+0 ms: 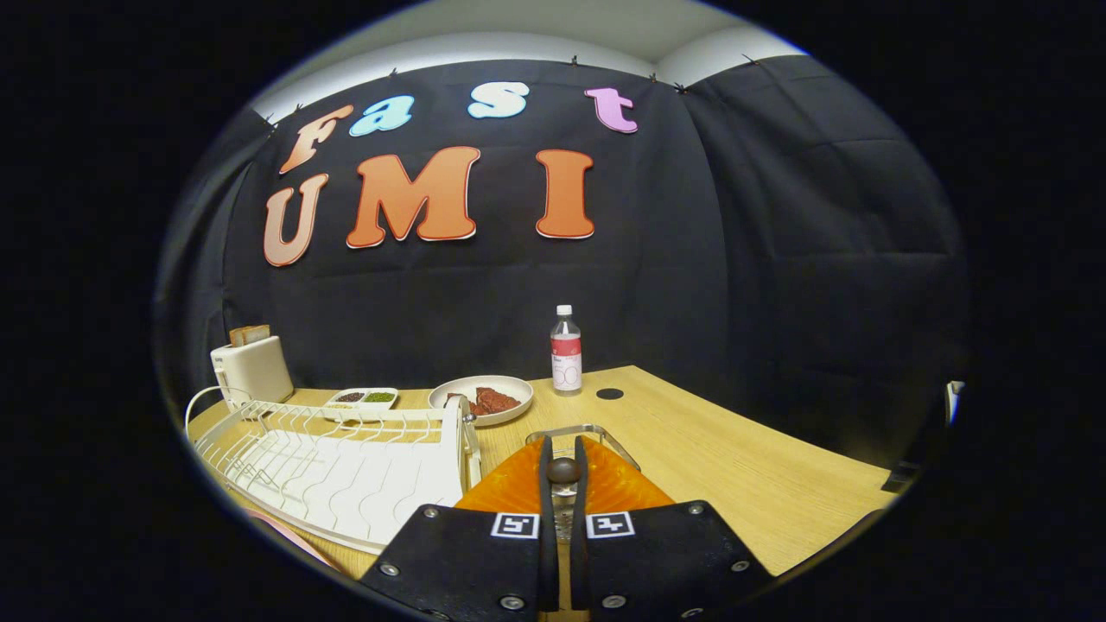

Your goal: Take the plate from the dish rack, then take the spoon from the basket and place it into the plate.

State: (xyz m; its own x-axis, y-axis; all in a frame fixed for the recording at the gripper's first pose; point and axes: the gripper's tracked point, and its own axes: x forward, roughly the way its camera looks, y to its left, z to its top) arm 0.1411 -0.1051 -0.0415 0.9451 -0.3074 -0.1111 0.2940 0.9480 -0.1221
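My gripper point(563, 449) hangs over an orange ribbed plate point(618, 485) that lies on the wooden table just right of the white wire dish rack point(346, 471). Its two fingers stand almost together and pinch a thin thing with a dark rounded end point(563, 471), which looks like the spoon. The rest of the spoon is hidden between the fingers. Beyond the plate's far rim a clear, shiny basket edge point(581, 429) shows. No dishes stand in the rack's slots.
Behind the rack stand a white toaster point(252, 370) with bread in it and a small two-part dish point(363, 397). Further right come a white bowl of reddish food point(481, 397) and a water bottle point(566, 350). A black round cap point(609, 394) sits in the tabletop point(734, 466).
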